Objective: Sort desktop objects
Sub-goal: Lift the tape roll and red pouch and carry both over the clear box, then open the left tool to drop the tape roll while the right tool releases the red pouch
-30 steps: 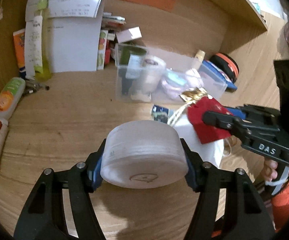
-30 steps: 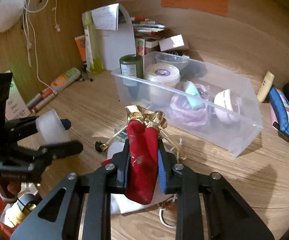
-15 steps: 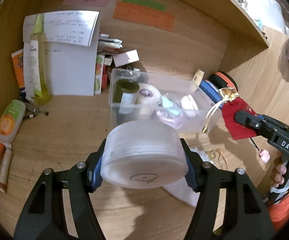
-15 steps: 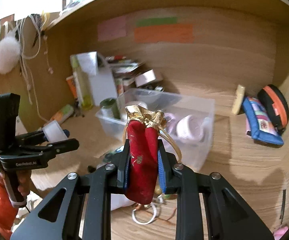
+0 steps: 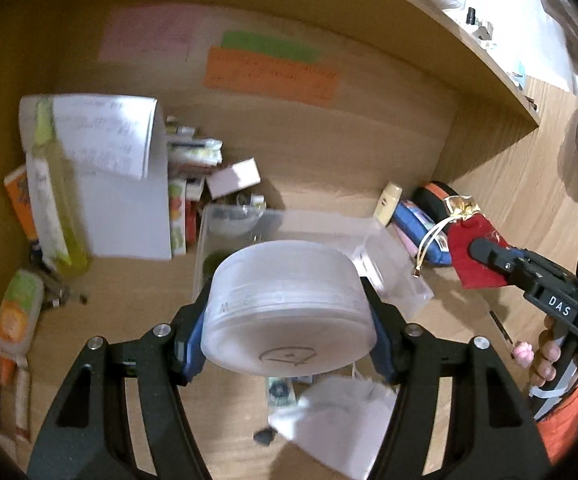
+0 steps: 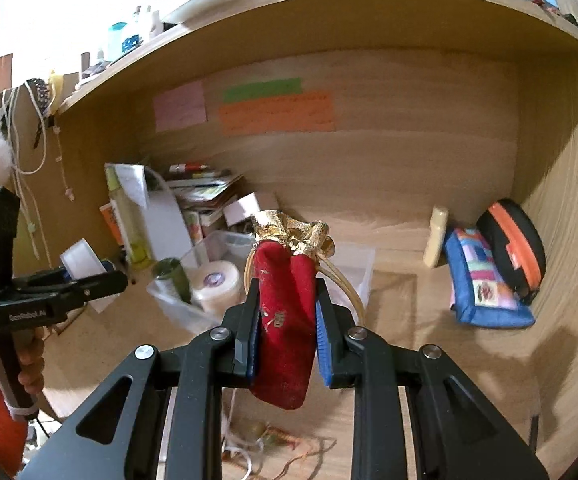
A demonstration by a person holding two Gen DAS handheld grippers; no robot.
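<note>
Jaws clamped on both sides: left gripper (image 5: 289, 312) squeezes a frosted round container (image 5: 289, 308), held up over the table (image 5: 121, 304), clear storage bin (image 5: 385, 248) at its 12 o'clock. Right gripper (image 6: 285, 312) pinches a red drawstring pouch (image 6: 285, 320), gold top up, bin behind it.

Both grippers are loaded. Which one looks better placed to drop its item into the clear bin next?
Left, probably. The left gripper holds the round white container directly in front of the clear bin. The right gripper, gripping the red pouch, sits off the bin's right end.
</note>
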